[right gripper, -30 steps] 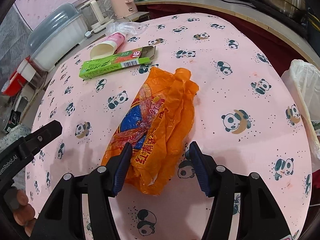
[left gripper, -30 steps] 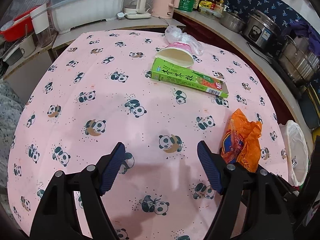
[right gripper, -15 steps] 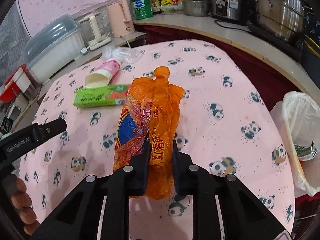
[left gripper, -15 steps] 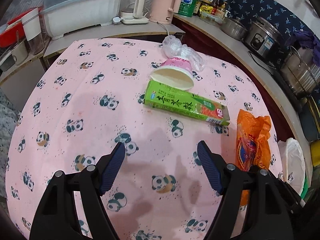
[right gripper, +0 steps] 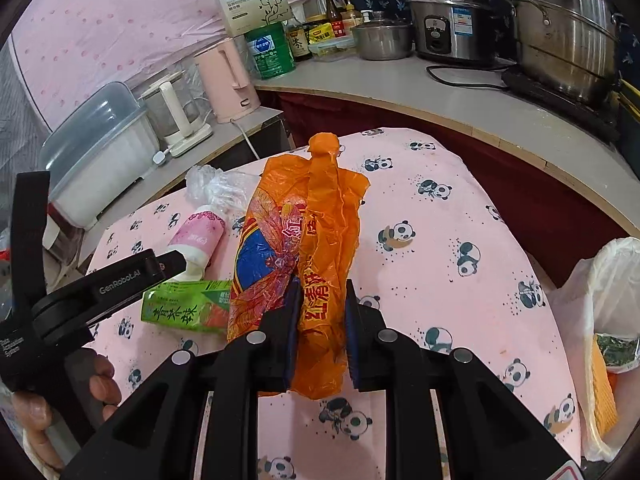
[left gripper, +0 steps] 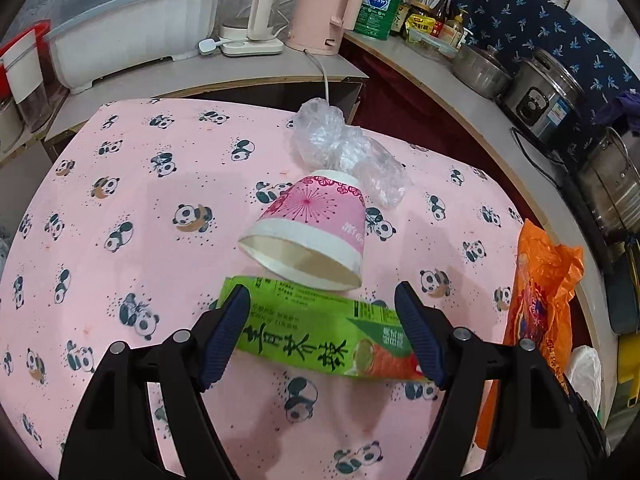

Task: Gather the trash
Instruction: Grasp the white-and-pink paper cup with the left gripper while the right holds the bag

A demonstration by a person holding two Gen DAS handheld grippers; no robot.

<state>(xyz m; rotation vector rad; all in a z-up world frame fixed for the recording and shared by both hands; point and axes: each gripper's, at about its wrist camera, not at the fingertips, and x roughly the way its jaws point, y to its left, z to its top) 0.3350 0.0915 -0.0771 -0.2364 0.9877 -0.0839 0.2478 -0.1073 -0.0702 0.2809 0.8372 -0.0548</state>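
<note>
Change, right side: right hand-held gripper (right gripper: 320, 336), spread around the orange bag (right gripper: 304, 248) a second ago, is now clamped on its lower part and holds it upright, clear of the desk (right gripper: 460, 216).
Change, left side: left hand-held gripper (left gripper: 322, 336) has advanced from bare cloth to the green carton (left gripper: 316, 340); fingers apart, straddling it, not yet touching.
Meaning: one item secured, likely bound for the white-lined bin (right gripper: 612, 280) at the desk's right edge; carton looks next.
Remaining: paper cup (left gripper: 312, 232) on its side, touching the carton; clear plastic bag (left gripper: 344, 148) just behind it.
Materials: orange bag thin, crinkled film; carton rigid, flat-sided; cup conical, light; desk cloth soft, panda-printed.
</note>
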